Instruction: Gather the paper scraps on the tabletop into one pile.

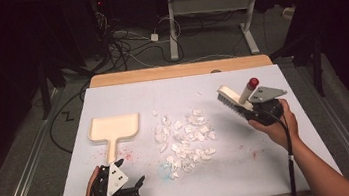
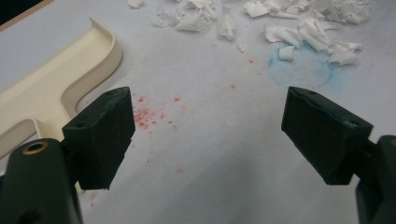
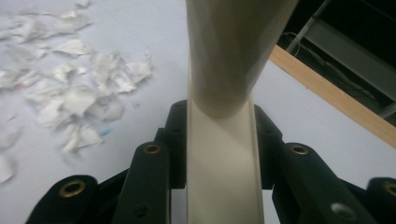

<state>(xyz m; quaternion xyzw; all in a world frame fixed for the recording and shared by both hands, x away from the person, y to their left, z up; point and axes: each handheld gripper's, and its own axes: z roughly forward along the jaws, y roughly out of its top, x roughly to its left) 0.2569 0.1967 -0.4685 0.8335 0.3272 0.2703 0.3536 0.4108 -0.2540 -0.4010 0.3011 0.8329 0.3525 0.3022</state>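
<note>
Meanwhile the right gripper [image 1: 249, 110] is clamped on the cream brush [image 1: 233, 100], holding it above the white table cover [image 1: 271, 166], right of the heap of torn paper scraps [image 1: 185, 139]. At the near left edge the left gripper [image 1: 135, 183] rests with its jaws wide apart and nothing between them, just beside the handle of the cream dustpan [image 1: 114, 128], which lies flat left of the scraps.

No readable text, label, brand, number or sign appears on any item in any view. The red and blue marks on the white surface [image 1: 271, 166] are stains, not characters.
</note>
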